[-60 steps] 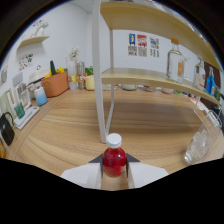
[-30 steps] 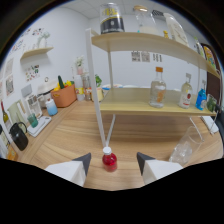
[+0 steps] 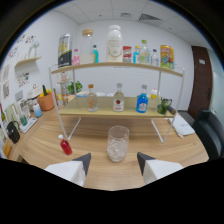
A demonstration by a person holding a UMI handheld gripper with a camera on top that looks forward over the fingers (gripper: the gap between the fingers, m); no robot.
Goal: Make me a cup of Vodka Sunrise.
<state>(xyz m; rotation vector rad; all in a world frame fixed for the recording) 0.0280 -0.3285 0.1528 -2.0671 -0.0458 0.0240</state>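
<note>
- While the gripper (image 3: 111, 161) hangs above the wooden table (image 3: 170, 150), its two pale fingers (image 3: 80, 165) stand spread wide apart with nothing clasped between them; this is the single gripper view.
- Just ahead of the fingers, roughly in line with the gap between them, a clear glass (image 3: 118, 143) stands upright on the table; it appears to hold ice, though that is hard to make out. Neither finger touches it.
- Off to the left of the glass, and apart from it, a small red bottle with a white cap (image 3: 65, 145) stands on the table, leaning a little, near a foot of the rack.
- Beyond the glass rises a two-tier shelf rack (image 3: 117, 113) with white wire legs and pale wooden boards.
- On its lower board, from left to right, stand a small clear bottle (image 3: 92, 98), a clear bottle with a red label (image 3: 118, 97), a blue bottle (image 3: 142, 100) and a dark green thing (image 3: 165, 106) that I cannot identify.
- On its upper board is a row of taller containers, among them a large white bottle (image 3: 114, 44) and a dark can (image 3: 65, 51).
- Further left, against the wall, sit an orange pot (image 3: 46, 100) and other small items too small to tell apart.
- At the right, a dark chair (image 3: 209, 131) stands by the table's edge.
</note>
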